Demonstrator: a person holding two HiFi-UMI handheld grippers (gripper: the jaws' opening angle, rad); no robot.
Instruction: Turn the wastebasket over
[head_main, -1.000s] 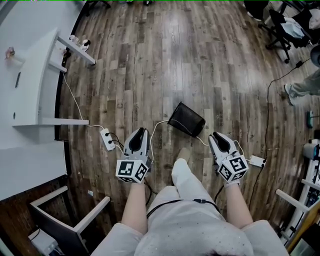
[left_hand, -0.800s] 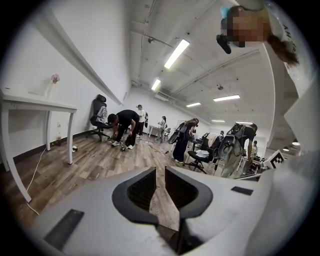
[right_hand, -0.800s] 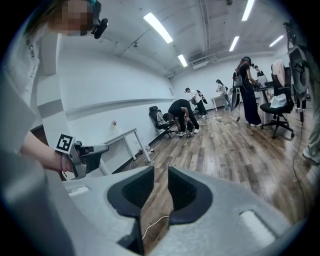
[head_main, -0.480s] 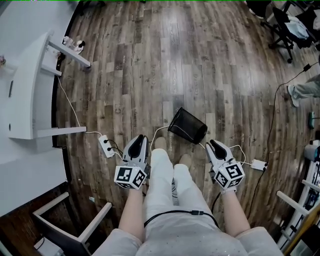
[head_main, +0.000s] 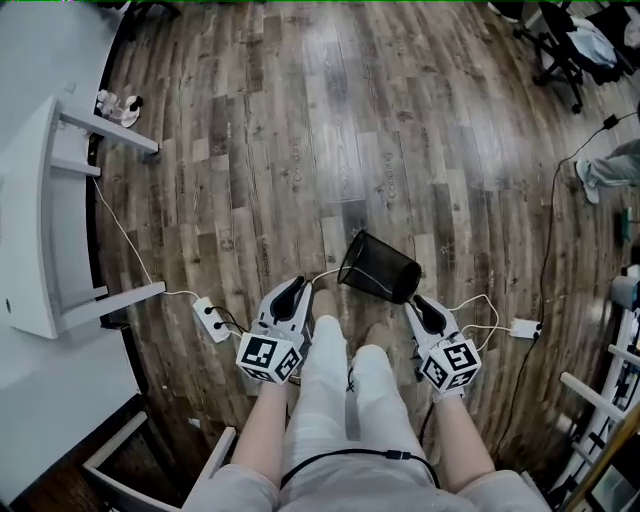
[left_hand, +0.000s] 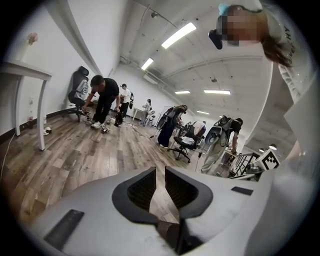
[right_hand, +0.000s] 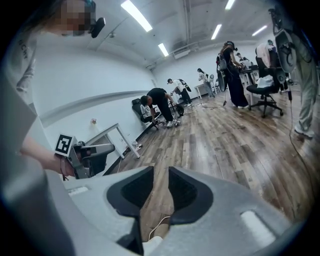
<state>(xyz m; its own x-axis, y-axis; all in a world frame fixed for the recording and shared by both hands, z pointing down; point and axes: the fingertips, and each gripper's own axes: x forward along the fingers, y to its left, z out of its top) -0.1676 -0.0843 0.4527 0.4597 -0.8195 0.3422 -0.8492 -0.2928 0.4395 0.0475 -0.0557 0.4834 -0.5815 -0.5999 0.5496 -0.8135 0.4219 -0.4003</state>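
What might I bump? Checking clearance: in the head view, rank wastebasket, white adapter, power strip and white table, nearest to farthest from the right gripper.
From the right gripper:
1. wastebasket, just ahead, to its left.
2. white adapter, on the floor to its right.
3. power strip, on the floor at left.
4. white table, far left.

A dark wood-plank floor (head_main: 400, 120) with a pale sheen of reflected light fills the room. A white table (head_main: 40, 250) stands by the white wall (left_hand: 75, 45) at the left. A white power strip (head_main: 212, 318) lies on the boards near its leg. Black office chairs (head_main: 560, 50) stand at the far right. Long ceiling light strips (left_hand: 177, 34) run overhead, and several people (left_hand: 102, 97) stand or bend in the distance.
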